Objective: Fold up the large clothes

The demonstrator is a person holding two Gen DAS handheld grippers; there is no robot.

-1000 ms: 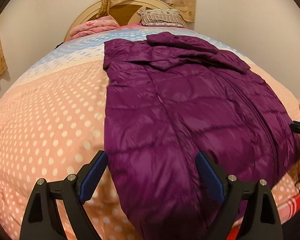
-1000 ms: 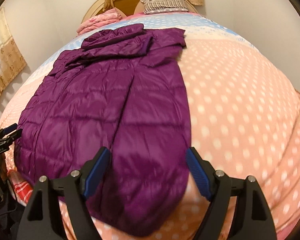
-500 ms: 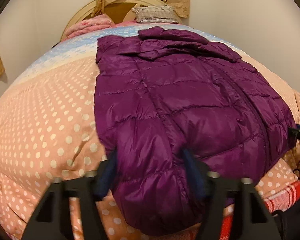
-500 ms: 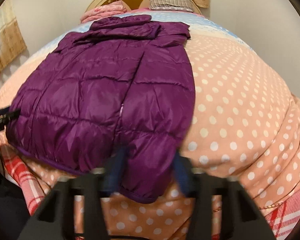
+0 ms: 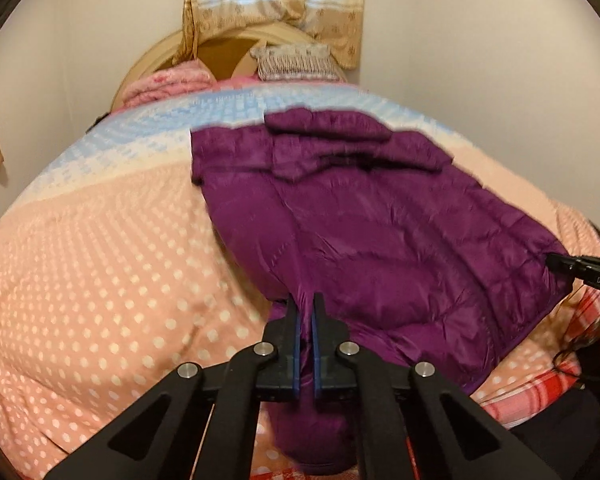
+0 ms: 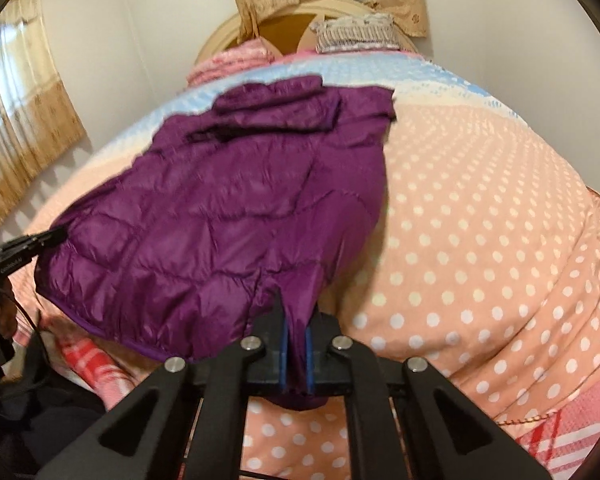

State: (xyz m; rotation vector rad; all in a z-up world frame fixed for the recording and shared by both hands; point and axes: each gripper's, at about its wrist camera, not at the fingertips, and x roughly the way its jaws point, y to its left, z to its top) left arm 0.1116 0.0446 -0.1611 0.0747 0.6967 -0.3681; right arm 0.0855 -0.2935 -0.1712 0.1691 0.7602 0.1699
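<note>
One purple puffer jacket (image 5: 380,240) lies spread along the bed (image 5: 100,260), its hood end toward the headboard (image 5: 228,46) and its hem at the end farthest from the headboard. The sleeves look tucked across the chest near the hood, which narrows the jacket into one long panel, probably so it can be doubled over lengthwise.

Two tools work the hem, one at each corner. The left hand-held gripper (image 5: 306,312) is clenched on the hem corner farther from the headboard on its side, purple fabric pinched between its blue pads. The right hand-held gripper (image 6: 296,320) is likewise clamped on the opposite hem corner, a fold of jacket bunched between its pads. Holding both corners at once keeps the hem edge level and taut, so the lower half can likely be carried toward the headboard in one even fold.

Counted: one jacket, two grippers, one polka-dot quilt (image 6: 480,240) under it, and two pillows (image 6: 356,34) against the headboard.
</note>
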